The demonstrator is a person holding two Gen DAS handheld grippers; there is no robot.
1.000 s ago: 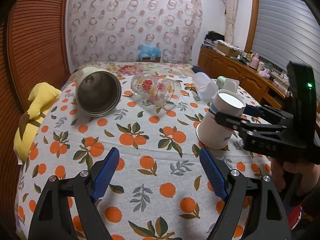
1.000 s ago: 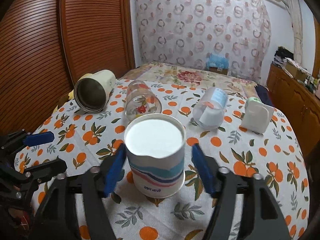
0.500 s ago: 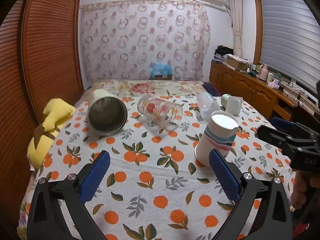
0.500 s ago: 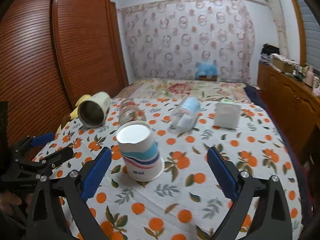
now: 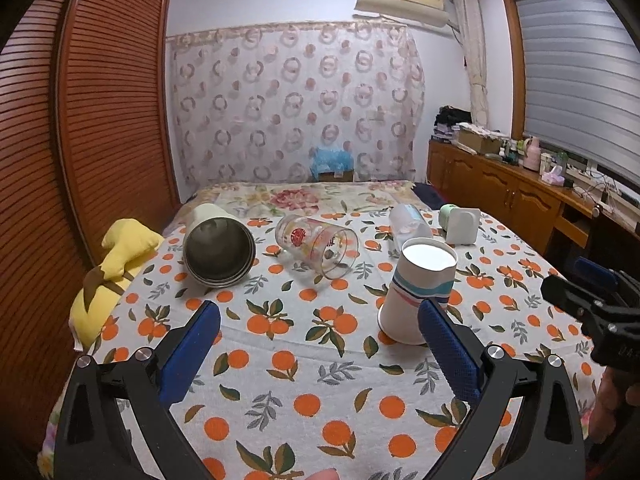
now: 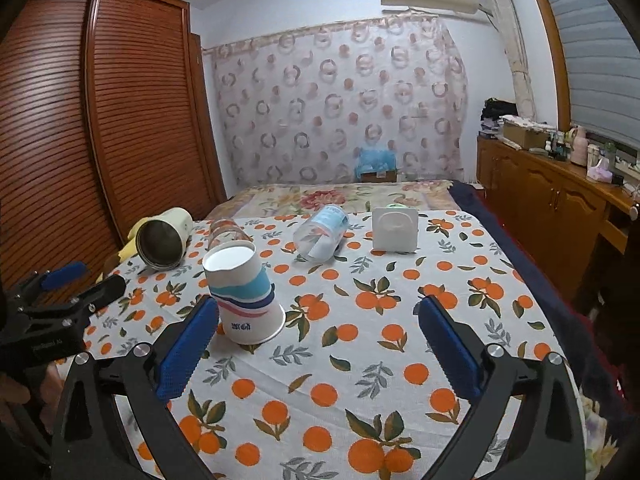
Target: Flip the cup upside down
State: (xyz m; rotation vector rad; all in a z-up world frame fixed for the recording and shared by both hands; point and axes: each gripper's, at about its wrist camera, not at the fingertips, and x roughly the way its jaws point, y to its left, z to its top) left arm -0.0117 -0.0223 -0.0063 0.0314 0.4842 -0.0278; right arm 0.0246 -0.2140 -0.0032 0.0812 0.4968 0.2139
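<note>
A home bedroom, probably: a bed (image 5: pixel 320 196) under an orange-print cloth (image 5: pixel 288 344), louvred wardrobe (image 5: pixel 100 120) beside it, curtain (image 5: pixel 296 104) behind.

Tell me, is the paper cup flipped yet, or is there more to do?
It looks flipped: the paper cup stands mouth down on the tablecloth, its white base up. Nothing is in hand; the right gripper and left gripper are both open and clear of it. The mug, glass and bottle lie on their sides, though I can't tell whether they are part of the job.
</note>
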